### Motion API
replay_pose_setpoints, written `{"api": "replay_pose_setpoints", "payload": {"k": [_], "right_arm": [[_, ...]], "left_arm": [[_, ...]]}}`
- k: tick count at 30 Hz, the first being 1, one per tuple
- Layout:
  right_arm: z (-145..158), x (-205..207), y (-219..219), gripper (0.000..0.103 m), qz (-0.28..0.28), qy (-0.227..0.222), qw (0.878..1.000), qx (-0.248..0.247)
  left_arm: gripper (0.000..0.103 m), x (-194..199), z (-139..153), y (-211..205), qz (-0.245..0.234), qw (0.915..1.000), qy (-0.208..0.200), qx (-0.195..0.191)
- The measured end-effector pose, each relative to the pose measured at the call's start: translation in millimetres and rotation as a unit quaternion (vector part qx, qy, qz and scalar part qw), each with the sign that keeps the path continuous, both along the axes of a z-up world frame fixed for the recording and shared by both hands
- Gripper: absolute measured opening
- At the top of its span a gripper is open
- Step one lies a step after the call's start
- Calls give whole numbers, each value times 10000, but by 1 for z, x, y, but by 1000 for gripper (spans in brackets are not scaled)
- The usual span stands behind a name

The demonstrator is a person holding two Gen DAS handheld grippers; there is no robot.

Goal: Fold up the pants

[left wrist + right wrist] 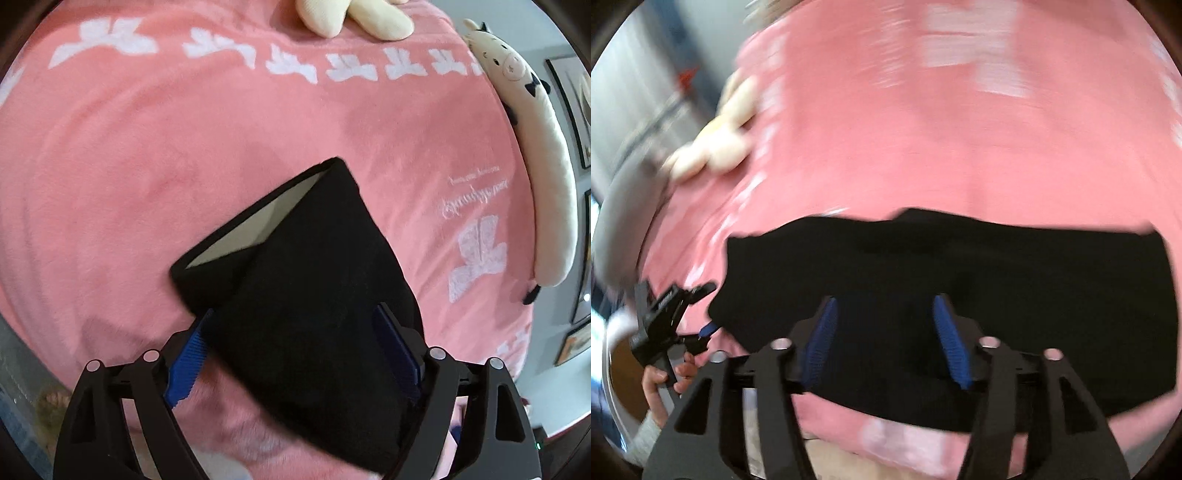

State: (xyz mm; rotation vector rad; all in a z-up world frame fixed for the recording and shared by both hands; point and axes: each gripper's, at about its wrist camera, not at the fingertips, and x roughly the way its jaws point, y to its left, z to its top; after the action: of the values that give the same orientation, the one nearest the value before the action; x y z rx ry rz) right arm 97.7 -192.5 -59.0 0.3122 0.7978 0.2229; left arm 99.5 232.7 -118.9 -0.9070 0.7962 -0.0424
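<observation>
The black pants (310, 295) lie folded into a thick bundle on the pink blanket (184, 166). A grey lining shows at the bundle's far edge. My left gripper (295, 325) is open, its blue pads either side of the bundle's near end, and the cloth lies between and over them. In the right wrist view the pants (997, 295) spread wide across the blanket, blurred. My right gripper (886, 321) is open just above the black cloth. The left gripper (683, 317) shows at the far left of that view, at the pants' left edge.
A cream plush toy (354, 18) lies at the blanket's far edge, and also shows in the right wrist view (716, 144). A long white plush cow (535, 147) lies along the right side. Framed pictures (576, 110) hang on the wall at right.
</observation>
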Motion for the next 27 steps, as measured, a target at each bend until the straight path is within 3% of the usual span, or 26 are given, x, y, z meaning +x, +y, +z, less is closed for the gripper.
{"api": "replay_pose_setpoints", "payload": {"k": [2,4,5,7,9,12,15,18,21,22,24,27], "right_arm": [[-7,-3,-25,63,-270,86,9995,158],[-9,8,-33,61,-152,76,9997,189],[-9,19,-29,51,41,39,9999,159],[-11,53,-7,44,545,140,9984,57],[-15,82,11,17,938,246,9953,25],[-34,130,24,8,912,516,9943,196],[-70,181,45,3,902,876,9920,90],[-67,197,46,2,810,738,9937,246],[-55,185,40,1,777,399,9960,213],[-67,190,43,1,840,587,9947,55],[-75,193,37,1,849,704,9935,299],[-48,174,24,8,734,440,9948,557]], "left_arm": [[46,6,7,-9,-76,9992,3,394],[34,8,10,-12,-146,9982,52,587],[27,7,11,-13,-109,9977,89,663],[22,4,9,-10,-66,9975,150,688],[19,1,7,-5,1,9981,235,578],[19,-2,9,-4,44,9973,313,667],[19,-1,10,-6,42,9959,394,817],[21,2,6,-5,62,9954,474,835],[23,3,4,-3,42,9960,457,767],[23,3,3,-2,39,9962,443,744],[22,3,4,-3,54,9966,358,746],[14,3,17,-10,-76,9958,161,895]]}}
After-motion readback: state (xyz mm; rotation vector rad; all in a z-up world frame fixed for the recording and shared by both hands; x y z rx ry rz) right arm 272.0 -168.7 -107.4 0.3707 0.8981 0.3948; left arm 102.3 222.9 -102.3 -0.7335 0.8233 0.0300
